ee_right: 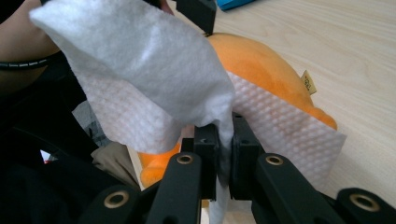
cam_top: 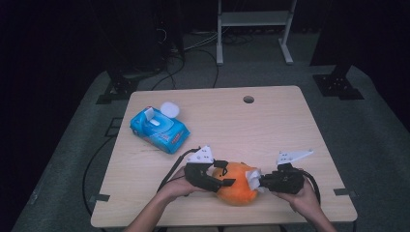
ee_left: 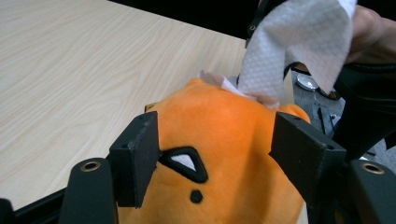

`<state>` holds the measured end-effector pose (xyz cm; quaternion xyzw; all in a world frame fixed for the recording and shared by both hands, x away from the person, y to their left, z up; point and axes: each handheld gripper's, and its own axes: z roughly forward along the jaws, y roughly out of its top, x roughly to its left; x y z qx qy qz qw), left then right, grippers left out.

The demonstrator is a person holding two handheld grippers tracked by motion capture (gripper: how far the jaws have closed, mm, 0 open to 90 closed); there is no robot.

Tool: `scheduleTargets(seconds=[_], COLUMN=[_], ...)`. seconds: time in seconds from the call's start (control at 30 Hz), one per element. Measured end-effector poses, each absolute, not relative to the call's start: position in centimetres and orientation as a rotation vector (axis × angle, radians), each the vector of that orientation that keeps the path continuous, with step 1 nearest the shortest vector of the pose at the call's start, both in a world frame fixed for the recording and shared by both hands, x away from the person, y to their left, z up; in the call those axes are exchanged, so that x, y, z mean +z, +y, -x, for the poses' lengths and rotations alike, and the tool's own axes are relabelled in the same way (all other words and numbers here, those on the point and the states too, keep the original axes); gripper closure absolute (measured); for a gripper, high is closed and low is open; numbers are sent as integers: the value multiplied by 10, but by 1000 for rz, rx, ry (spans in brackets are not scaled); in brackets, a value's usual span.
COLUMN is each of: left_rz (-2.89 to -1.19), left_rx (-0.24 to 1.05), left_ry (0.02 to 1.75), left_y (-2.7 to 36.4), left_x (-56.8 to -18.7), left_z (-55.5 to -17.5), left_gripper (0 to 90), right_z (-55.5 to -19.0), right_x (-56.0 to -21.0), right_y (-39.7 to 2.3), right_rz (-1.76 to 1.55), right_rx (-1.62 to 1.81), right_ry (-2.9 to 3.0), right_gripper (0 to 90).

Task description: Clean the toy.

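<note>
Wiping is under way: the left gripper (cam_top: 216,178) clamps the orange plush toy (cam_top: 237,186) on the table (cam_top: 270,125). The right gripper (cam_top: 263,182), shut on a wet wipe (ee_right: 154,88), lays it against the plush toy's side (most of its surface looks unwiped)

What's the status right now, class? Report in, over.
Left gripper astride orange plush toy, contact unclear. Right gripper shut on white wipe, against toy. Nothing in the way.

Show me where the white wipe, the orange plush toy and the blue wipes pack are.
white wipe (ee_right: 154,79): right gripper view, its raised upper fold.
orange plush toy (ee_left: 224,140): left gripper view, the orange fabric between the jaws.
blue wipes pack (cam_top: 159,128): high view, its top face.
</note>
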<state>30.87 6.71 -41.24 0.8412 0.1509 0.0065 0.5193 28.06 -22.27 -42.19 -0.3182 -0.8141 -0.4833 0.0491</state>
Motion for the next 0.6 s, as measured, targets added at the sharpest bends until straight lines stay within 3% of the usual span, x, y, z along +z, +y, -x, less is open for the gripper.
scheduleTargets(seconds=[0.3,0.47,0.6], left_rz=[-2098,-2134,-2118], left_rx=[-9,63,112], left_ry=[331,319,316], left_y=[51,49,47], left_x=[-423,-423,-412], left_z=[-315,-311,-310], left_gripper=[319,592,674], right_z=[-278,-280,-282], right_x=[-421,-423,-418], right_y=[-219,-221,-225], right_rz=[926,940,964], right_rx=[-1435,-1446,-1479], right_ry=[-2528,-2508,-2495], right_gripper=[829,821,814])
